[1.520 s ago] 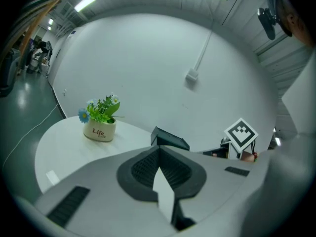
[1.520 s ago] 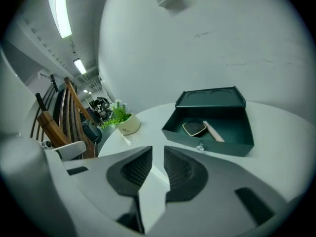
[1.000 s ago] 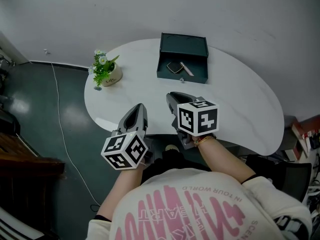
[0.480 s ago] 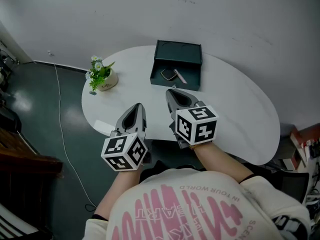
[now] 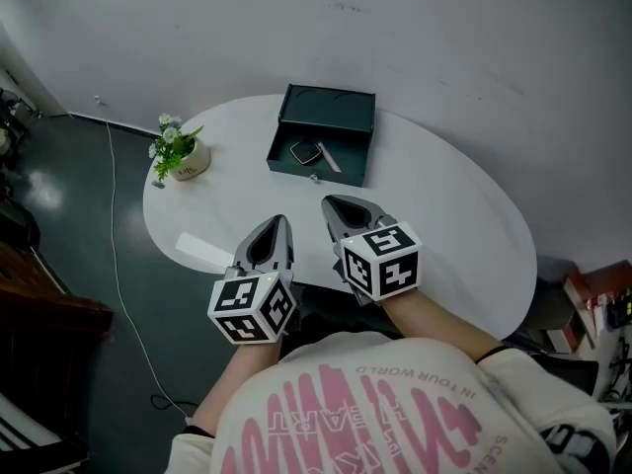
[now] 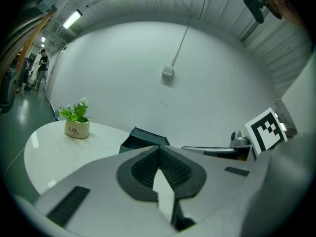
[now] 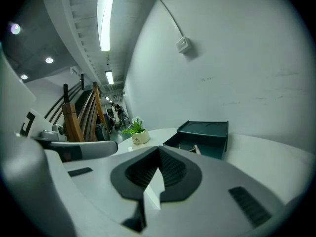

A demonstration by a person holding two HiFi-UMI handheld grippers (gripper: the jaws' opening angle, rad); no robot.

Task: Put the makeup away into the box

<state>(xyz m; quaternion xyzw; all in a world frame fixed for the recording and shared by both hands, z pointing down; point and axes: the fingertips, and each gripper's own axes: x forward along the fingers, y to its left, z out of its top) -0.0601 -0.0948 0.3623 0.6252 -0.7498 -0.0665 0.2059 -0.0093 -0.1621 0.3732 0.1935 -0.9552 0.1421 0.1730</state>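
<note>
A dark green box (image 5: 321, 149) stands open at the far side of the white table (image 5: 454, 225). Inside it lie a dark compact (image 5: 303, 152) and a slim stick-shaped makeup item (image 5: 328, 158). The same box (image 7: 202, 138) shows ahead in the right gripper view, and in the left gripper view only the box (image 6: 140, 139) edge rises above the jaws. My left gripper (image 5: 279, 222) is shut and empty near the table's front edge. Just to its right, my right gripper (image 5: 330, 203) is shut and empty too, well short of the box.
A small potted plant (image 5: 178, 150) in a white pot stands at the table's far left. A white cable (image 5: 117, 245) trails across the dark floor on the left. A wall runs behind the table. A dark chair (image 5: 583, 354) and clutter sit at the right.
Both grippers have drawn back from the box toward the table's front edge. The box now lies farther from them, and the view has shifted a little to the right.
</note>
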